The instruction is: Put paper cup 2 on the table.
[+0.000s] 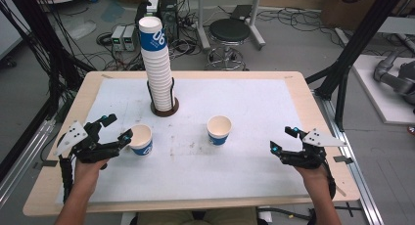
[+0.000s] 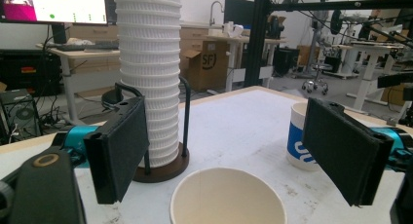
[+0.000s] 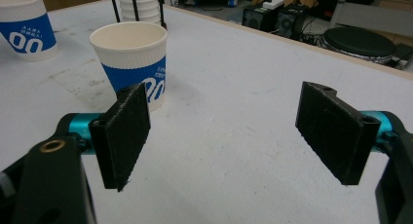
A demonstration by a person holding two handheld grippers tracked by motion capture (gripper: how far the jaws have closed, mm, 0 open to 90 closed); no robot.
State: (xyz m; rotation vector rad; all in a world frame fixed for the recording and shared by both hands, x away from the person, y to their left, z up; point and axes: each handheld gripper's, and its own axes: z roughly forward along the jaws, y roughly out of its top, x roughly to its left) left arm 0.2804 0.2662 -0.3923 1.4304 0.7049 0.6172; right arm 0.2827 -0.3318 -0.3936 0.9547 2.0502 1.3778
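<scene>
Cup nearest the left tongs (image 1: 113, 128): a white paper cup with a blue band (image 1: 141, 139), upright on the white-covered worktop (image 1: 254, 151), just beside the spread tips. A second such cup (image 1: 219, 129) stands mid-worktop, a tall white cup stack (image 1: 157, 63) in its wire holder behind. Right tongs (image 1: 284, 140) apart, holding nothing.

Left gripper view: near cup (image 2: 227, 197) empty, between the parted pads, untouched. Judged light, thin-walled, crushable; grip gently across the ribbed wall below the rim.

Right gripper view: second cup (image 3: 131, 63) empty too.

Two paper cups standing upright on the white table.
The left paper cup (image 1: 141, 139), white with a blue band, is sitting empty and mouth-up; the right paper cup (image 1: 219, 129), matching, is standing well apart from it.
</scene>
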